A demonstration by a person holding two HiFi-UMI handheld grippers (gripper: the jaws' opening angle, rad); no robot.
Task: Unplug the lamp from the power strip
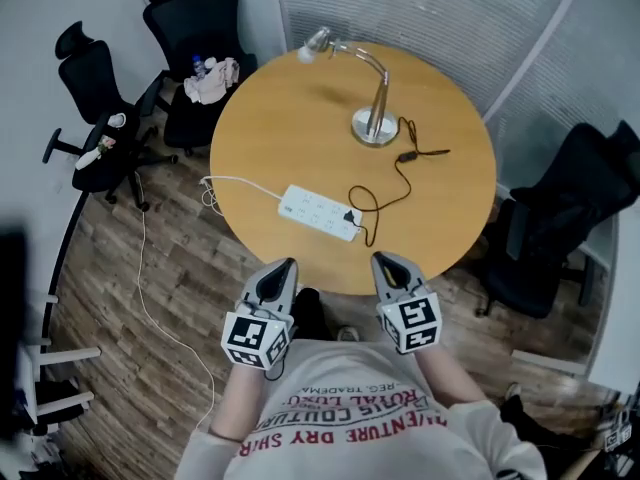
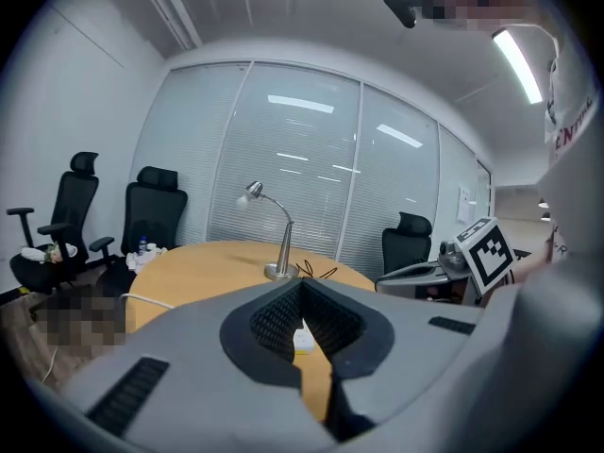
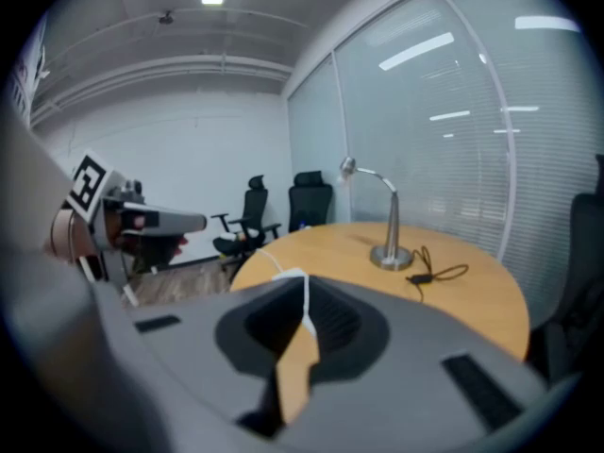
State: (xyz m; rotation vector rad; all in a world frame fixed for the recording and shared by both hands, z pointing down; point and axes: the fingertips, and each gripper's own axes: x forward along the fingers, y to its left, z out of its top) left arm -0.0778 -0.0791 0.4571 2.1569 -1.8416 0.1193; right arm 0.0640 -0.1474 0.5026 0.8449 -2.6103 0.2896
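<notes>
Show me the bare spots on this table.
Bare: the left half of the table, between the lamp and the power strip; also the right edge beyond the black cord. Crowded: between lamp base and strip, where the cord loops.

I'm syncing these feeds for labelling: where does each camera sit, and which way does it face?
Head view: on the head, steeply down at the table; shirt, left gripper, right gripper show.
Left gripper view: on that gripper, facing the lamp; its shut fingers show.
Right gripper view: likewise, with its shut fingers.
All share the lamp.
</notes>
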